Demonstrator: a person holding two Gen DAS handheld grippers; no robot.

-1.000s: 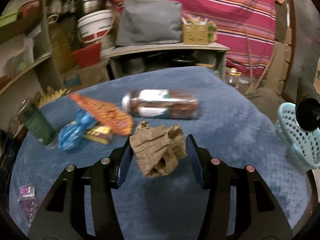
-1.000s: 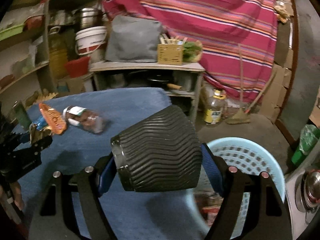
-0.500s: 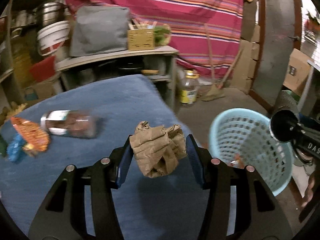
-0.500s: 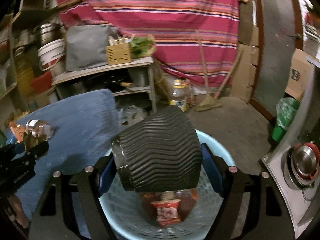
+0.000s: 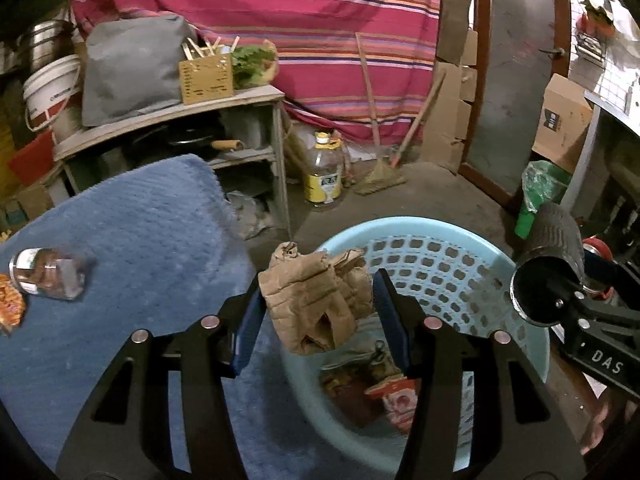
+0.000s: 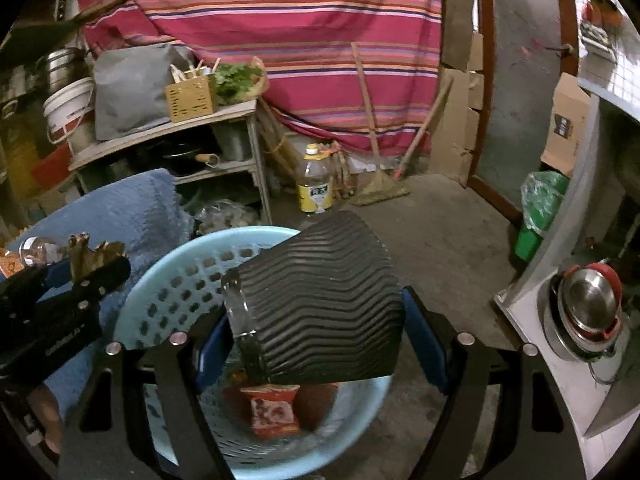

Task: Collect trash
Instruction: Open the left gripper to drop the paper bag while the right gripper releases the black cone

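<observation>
My left gripper (image 5: 316,320) is shut on a crumpled brown paper bag (image 5: 316,300) and holds it over the left rim of a light blue perforated basket (image 5: 448,264). My right gripper (image 6: 320,336) is shut on a black ribbed paper cup (image 6: 320,312), held on its side above the same basket (image 6: 168,288). Red snack wrappers (image 6: 274,412) lie in the basket's bottom. The right gripper with the cup also shows at the right of the left wrist view (image 5: 548,272). The left gripper shows at the left of the right wrist view (image 6: 80,276).
A blue-covered table (image 5: 120,240) bears a clear jar (image 5: 48,276) on its side and an orange wrapper (image 5: 8,304). Behind are a wooden shelf (image 5: 168,120), an oil bottle (image 5: 324,172), a broom (image 5: 376,160) and a green bin (image 5: 540,196).
Both grippers have swung right from the table to the basket, carrying the paper bag and the cup. The basket now lies under both of them.
</observation>
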